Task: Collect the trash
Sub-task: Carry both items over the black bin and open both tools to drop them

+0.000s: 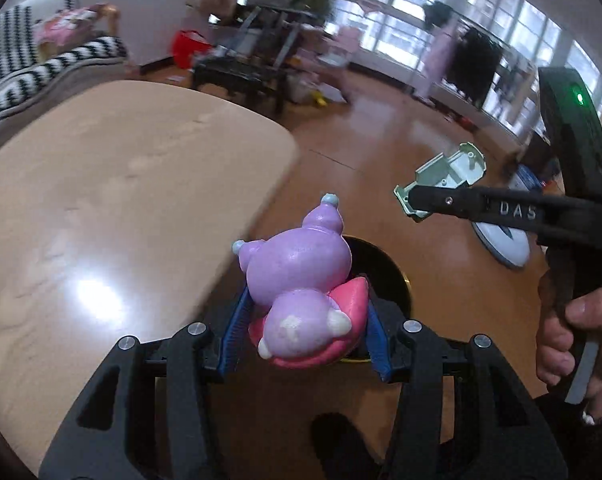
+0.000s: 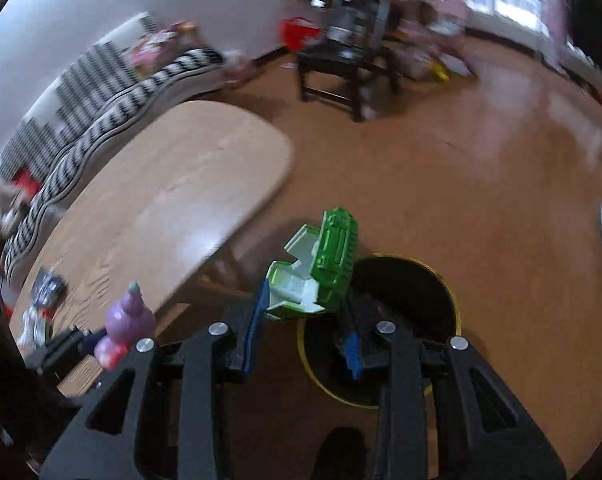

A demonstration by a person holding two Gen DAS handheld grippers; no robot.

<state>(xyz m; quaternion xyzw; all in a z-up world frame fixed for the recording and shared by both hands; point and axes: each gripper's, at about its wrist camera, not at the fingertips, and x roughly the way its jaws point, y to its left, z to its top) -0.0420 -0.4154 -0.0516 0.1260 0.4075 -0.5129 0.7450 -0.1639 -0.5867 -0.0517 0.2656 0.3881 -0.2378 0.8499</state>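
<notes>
Trash rides in both our grippers above the black bin (image 2: 381,312) on the floor beside the table (image 1: 101,184): left gripper (image 1: 307,320) clamped on a purple figurine (image 1: 297,280), right gripper (image 2: 307,320) clamped on a green toy shell (image 2: 321,268), poised for dropping.

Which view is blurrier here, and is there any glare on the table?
Right wrist view: heavy motion smear across the sofa and windows; the green toy in the right gripper stays readable. Left wrist view: sharper up close, the purple figure crisp, background soft, a bright glare patch on the table.
</notes>
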